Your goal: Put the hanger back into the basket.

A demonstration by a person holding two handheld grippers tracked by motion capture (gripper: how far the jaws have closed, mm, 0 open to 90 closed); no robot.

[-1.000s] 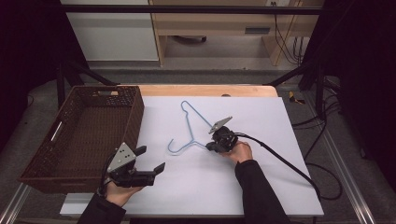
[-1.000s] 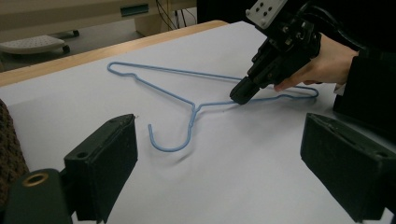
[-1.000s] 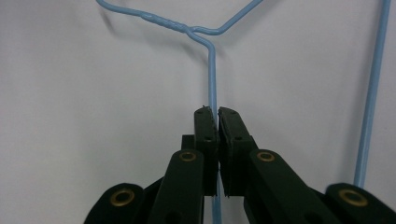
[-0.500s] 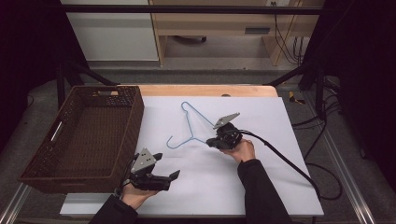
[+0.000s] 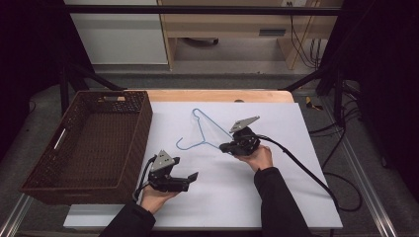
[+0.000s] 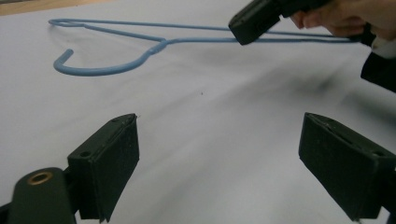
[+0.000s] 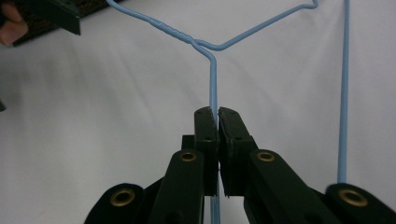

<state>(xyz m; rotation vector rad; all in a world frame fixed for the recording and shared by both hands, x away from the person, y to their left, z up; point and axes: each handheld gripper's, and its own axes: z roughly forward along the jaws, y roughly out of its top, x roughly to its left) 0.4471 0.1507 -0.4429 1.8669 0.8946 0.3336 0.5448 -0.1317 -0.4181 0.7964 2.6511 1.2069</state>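
Note:
A light blue wire hanger (image 5: pixel 212 122) lies on the white table top (image 5: pixel 276 197), its hook (image 6: pixel 102 71) toward the basket. My right gripper (image 5: pixel 225 147) is shut on one of its wire arms; in the right gripper view the pads (image 7: pixel 217 112) pinch the thin wire (image 7: pixel 215 70) just below the twisted neck. That side of the hanger is raised a little off the table. My left gripper (image 5: pixel 190 180) hovers low near the table's front, open and empty, pointing toward the hanger. In the left gripper view its jaws (image 6: pixel 222 123) stand wide apart over bare table, with the right gripper (image 6: pixel 254 21) beyond.
A dark brown wicker basket (image 5: pixel 143 128) stands empty at the table's left side, close beside my left hand. A black cable (image 5: pixel 301 165) trails from the right gripper over the table's right part. The wooden table edge (image 5: pixel 217 95) runs along the back.
My left gripper has moved right along the front of the table, away from the basket, and sunk lower. The right gripper has lifted slightly with the hanger wire in it.

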